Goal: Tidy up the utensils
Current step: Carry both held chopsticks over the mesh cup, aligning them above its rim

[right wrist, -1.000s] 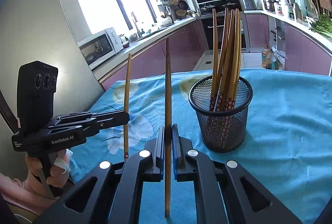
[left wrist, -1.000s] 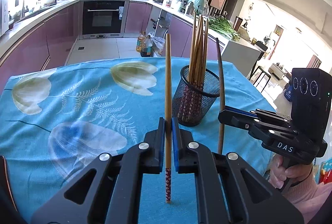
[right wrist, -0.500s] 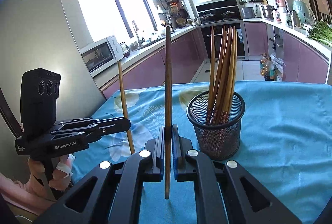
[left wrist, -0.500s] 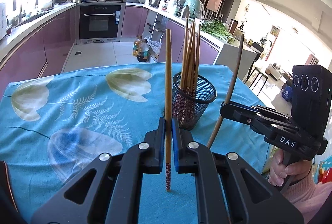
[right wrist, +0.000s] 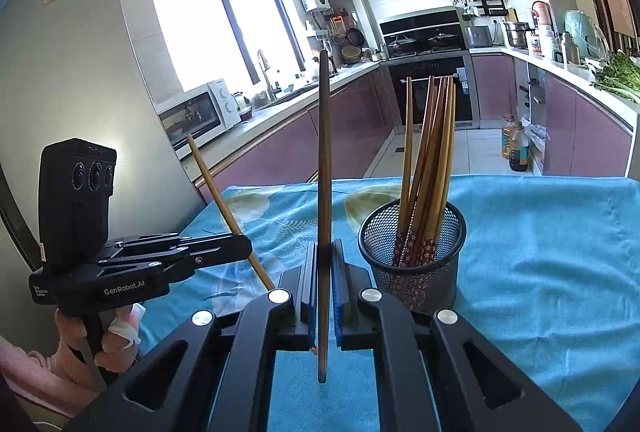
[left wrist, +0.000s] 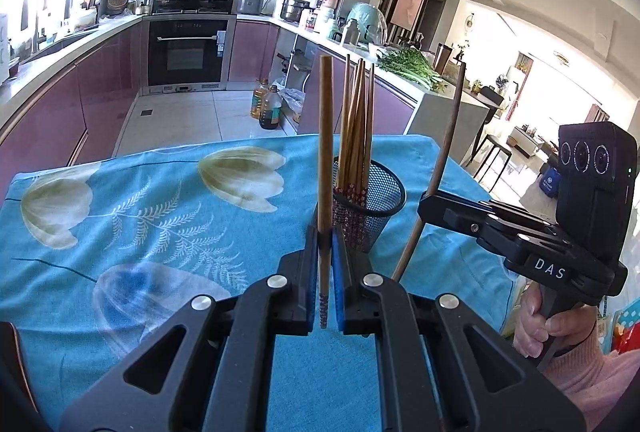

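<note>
My left gripper (left wrist: 326, 244) is shut on a light wooden chopstick (left wrist: 326, 151), patterned end down, just in front of the black mesh cup (left wrist: 376, 199) that holds several chopsticks. My right gripper (right wrist: 325, 264) is shut on a darker chopstick (right wrist: 324, 151), which stands to the left of the mesh cup (right wrist: 412, 260). The right gripper (left wrist: 424, 203) shows at the right of the left wrist view, its dark chopstick (left wrist: 444, 159) leaning. In the right wrist view the left gripper (right wrist: 246, 248) appears at left with its light chopstick (right wrist: 216, 187) tilted. Both sticks hang above the cloth.
A blue flowered tablecloth (left wrist: 160, 232) covers the table, whose far edge (right wrist: 520, 177) lies just behind the cup. Beyond it are purple kitchen cabinets, an oven (left wrist: 188, 51) and oil bottles (left wrist: 268, 103) on the floor. A hand in a pink sleeve (left wrist: 560, 336) holds each gripper.
Both held chopsticks went from upright, lower ends near the cloth, to leaning and clear of it. The cup sits a little farther off in both views. Both grippers stayed shut.
</note>
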`<control>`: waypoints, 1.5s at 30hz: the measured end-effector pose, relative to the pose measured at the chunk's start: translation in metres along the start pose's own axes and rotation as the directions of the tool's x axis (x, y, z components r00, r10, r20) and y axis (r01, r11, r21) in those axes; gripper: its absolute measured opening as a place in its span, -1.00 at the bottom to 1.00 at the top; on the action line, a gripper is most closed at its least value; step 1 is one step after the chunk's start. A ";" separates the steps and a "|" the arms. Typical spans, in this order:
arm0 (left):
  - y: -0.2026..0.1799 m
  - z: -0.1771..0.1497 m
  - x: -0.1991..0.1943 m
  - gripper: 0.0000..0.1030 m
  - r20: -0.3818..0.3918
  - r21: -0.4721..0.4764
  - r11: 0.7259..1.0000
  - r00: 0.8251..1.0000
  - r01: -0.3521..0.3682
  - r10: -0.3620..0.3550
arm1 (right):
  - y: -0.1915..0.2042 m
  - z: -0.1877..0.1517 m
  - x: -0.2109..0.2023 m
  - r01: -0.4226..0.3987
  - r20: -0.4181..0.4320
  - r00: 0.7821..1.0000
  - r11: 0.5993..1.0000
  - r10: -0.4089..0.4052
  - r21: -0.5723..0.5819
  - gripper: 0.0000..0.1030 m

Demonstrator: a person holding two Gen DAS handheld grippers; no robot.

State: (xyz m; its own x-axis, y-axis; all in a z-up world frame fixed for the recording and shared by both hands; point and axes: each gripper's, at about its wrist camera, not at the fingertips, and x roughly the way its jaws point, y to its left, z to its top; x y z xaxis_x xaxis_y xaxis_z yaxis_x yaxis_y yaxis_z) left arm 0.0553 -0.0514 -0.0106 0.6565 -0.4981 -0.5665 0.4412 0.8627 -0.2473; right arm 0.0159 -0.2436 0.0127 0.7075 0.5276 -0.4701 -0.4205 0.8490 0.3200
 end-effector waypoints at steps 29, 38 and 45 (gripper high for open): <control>-0.011 0.017 -0.012 -0.85 0.051 0.034 0.999 0.999 0.008 -0.010 | 0.001 0.009 -0.006 0.027 0.047 0.999 0.999 -0.026 -0.019 -0.89; -0.016 0.026 -0.013 -0.85 0.069 0.054 0.999 0.998 0.005 -0.008 | -0.001 0.018 -0.007 0.029 0.066 0.997 0.999 -0.027 -0.029 -0.89; -0.022 0.035 -0.013 -0.85 0.082 0.072 0.997 0.996 0.012 -0.018 | -0.004 0.024 -0.008 0.028 0.079 0.997 0.999 -0.026 -0.036 -0.89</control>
State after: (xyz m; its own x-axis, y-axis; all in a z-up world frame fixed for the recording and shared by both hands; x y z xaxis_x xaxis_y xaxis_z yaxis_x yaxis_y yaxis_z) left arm 0.0583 -0.0671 0.0301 0.6965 -0.5191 -0.4954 0.4922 0.8480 -0.1966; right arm 0.0258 -0.2517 0.0354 0.7607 0.5019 -0.4117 -0.4205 0.8642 0.2765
